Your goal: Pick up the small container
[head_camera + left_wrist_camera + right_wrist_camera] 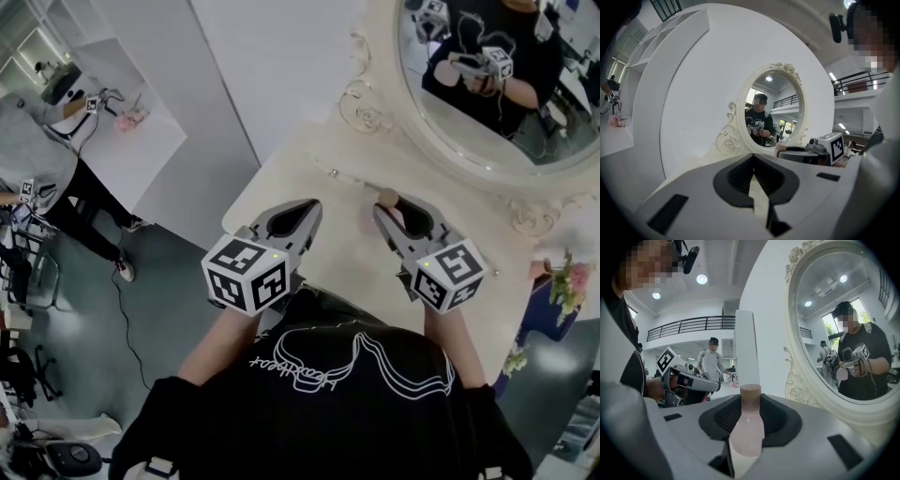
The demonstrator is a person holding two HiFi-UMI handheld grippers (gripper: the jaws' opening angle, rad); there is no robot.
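Note:
The small container is a pale pink bottle (747,430) with a tan cap (750,391). It stands upright between the jaws of my right gripper (750,405), which is shut on its body. In the head view the cap (386,197) pokes out at the tip of the right gripper (394,217), above the cream vanity top (281,183). My left gripper (302,214) hovers beside it to the left, its jaws together with nothing between them. In the left gripper view the left gripper (753,161) faces the oval mirror (774,112).
A large oval mirror (487,94) in an ornate cream frame stands at the back of the vanity and reflects me. Pink flowers (570,281) sit off the right end. On the grey floor to the left stands another person (52,173), with a cable (127,319) nearby.

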